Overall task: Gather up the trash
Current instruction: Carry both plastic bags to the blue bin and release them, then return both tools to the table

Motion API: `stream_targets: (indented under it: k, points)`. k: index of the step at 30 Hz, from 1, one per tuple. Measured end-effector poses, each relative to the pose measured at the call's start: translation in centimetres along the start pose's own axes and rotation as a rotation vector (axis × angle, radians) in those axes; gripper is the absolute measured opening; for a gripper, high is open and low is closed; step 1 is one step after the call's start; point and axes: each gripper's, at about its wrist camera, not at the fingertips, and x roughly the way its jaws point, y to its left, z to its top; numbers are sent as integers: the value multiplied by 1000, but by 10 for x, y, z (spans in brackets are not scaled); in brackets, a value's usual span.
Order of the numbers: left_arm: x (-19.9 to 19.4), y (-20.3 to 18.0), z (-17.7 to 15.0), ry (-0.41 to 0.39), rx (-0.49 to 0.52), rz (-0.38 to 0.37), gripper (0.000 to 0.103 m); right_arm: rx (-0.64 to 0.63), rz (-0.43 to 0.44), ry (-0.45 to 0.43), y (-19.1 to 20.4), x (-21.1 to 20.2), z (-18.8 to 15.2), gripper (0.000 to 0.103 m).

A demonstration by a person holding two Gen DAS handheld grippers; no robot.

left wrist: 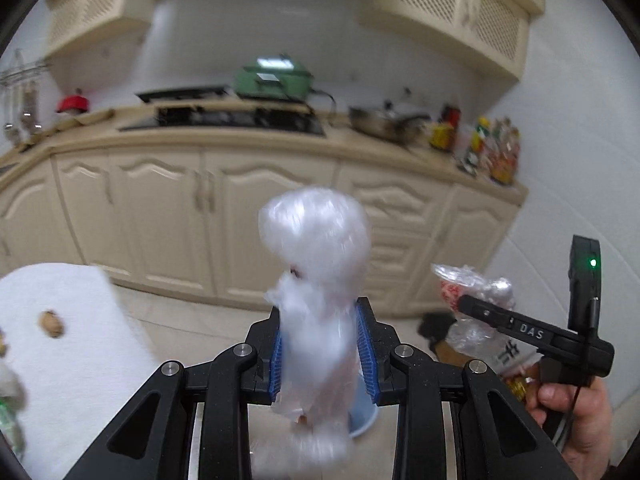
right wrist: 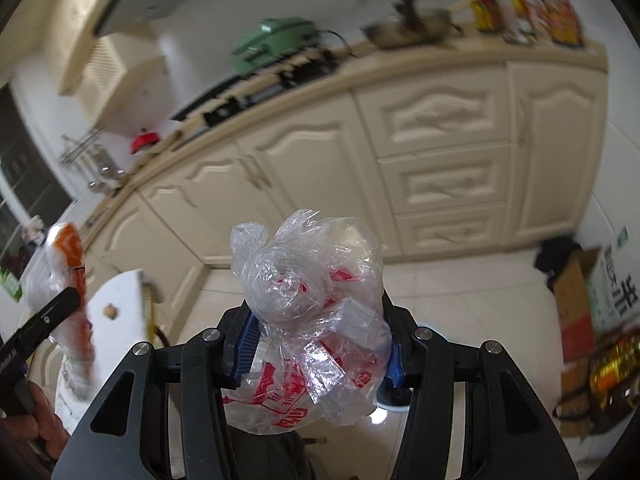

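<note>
My left gripper is shut on a crumpled white plastic bag that sticks up between the blue pads and is motion-blurred. My right gripper is shut on a crumpled clear plastic bag with red print. In the left wrist view the right gripper shows at the right with its clear bag. In the right wrist view the left gripper shows at the left with a white and orange bag. A pale blue bin rim shows below the left gripper.
A white table with a nut lies at the left. Cream kitchen cabinets and a countertop with a hob, green cooker, pan and bottles stand ahead. A cardboard box and bags sit on the tiled floor.
</note>
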Motion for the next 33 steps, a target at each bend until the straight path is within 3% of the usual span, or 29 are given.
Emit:
stream_targets:
  k: [6,10,13,14,15,17,21,28,33]
  points:
    - [94,-5,23,133,24,-74,23,60,-27,50,-40,35,-4,51]
    - [179,0,22,311,11,-90,23,100,-61,133,-64,77,-12,51]
    - [220,3,35,377,3,-56,28,114,-73,209,-79,113,-23,53]
    - [229,8,38,399,2,-57,36,116,-85,235,-84,124,-26,56]
    - [234,12,41,407,2,-48,48,122,-117,270,-90,140,-30,59]
    - [237,13,46,399,15,-12,69,141,-152,286,-100,156,-37,88]
    - [233,27,62,355,30,50,93,192,-172,284,-112,161,-47,95]
    - [210,41,72,315,5,99,96,205,-166,265,-104,148,-49,99]
    - [177,9,48,259,16,107,99,190,-149,232,-85,128,-45,100]
